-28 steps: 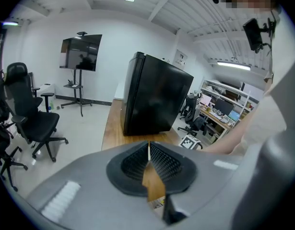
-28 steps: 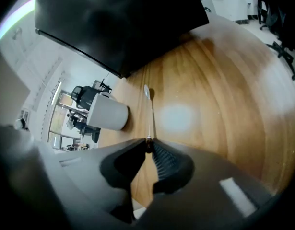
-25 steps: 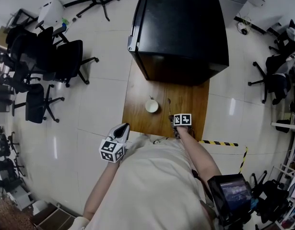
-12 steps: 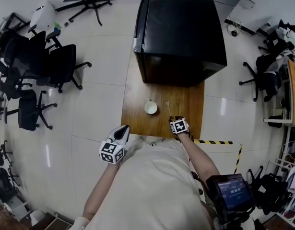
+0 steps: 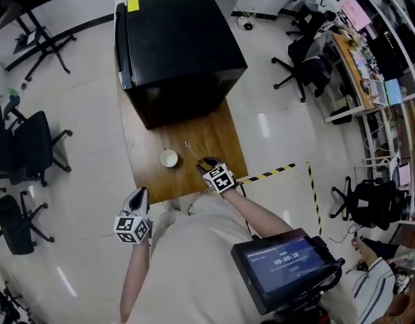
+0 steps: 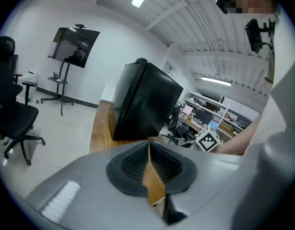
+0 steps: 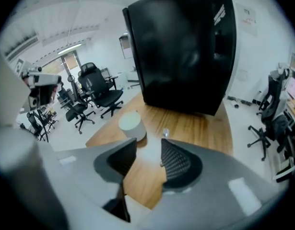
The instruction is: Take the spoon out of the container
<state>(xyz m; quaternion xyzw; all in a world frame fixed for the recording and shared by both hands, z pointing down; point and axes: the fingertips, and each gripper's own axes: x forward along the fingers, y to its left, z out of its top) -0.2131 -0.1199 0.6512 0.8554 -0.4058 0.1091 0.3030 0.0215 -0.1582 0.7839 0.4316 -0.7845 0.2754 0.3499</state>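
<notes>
Spoon: we see the spoon (image 7: 165, 132) lying flat on the table (image 5: 220, 140), outside the cup (image 5: 169, 158) and just beside it. Its bowl end shows past one pad of the right gripper, and that pad hides much of the handle.
Cup: white and upright in front of the black cabinet (image 5: 180, 46), with nothing sticking out of it.
Right gripper: the right gripper (image 7: 148, 150) hangs above the table close to the spoon. Its jaws stand wide with only bare wood between them. They have just sprung open and eased in a touch.
Left gripper: the left gripper (image 6: 148, 145) sits off the table's near corner. Its jaws are pressed together and hold nothing.
Stage: we judge the spoon is already out and set down, so little or nothing is left to do.
Weight and stiffness: we take it for a light, rigid, thin piece, probably metal. It should need little squeeze and will not bend or break.
Surface: we judge it smooth and slick, so it could skid on the wood or twist between the pads.
Where to grip: if it must be lifted again, we would pinch the handle across its width near the middle, since that keeps it balanced. The bowl is curved and would slip.
Risk: the spoon lies low, so the pads must come nearly down to the wood. The cup stands close and looks light enough to be knocked.
</notes>
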